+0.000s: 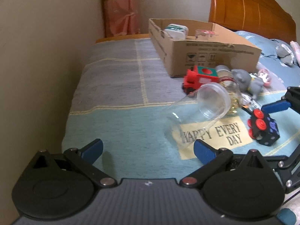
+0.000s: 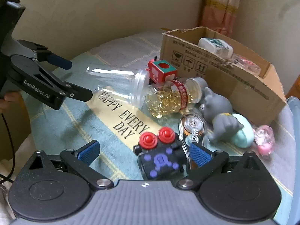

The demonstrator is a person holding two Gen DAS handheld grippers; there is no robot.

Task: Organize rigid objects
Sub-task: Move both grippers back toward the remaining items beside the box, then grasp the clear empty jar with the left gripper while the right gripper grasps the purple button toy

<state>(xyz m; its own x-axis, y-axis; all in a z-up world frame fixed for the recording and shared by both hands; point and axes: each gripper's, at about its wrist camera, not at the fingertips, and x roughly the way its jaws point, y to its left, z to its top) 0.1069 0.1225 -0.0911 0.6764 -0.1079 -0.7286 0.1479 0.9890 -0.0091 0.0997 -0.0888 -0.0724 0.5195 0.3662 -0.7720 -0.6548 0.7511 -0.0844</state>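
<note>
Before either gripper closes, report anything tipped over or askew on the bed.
Three things are off upright. The empty clear jar lies on its side, its mouth against the capsule bottle, which is also lying down. The black toy train is tipped with its red wheels up, between the open right gripper fingers.

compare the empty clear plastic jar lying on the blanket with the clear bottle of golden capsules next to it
The empty clear plastic jar holds nothing and has no lid, its wide threaded mouth open; the clear bottle of golden capsules is partly filled and capped with a grey lid. The jar is plain, while the bottle carries a red band around its body. Both are transparent and lie on their sides on the blanket, close together.
</note>
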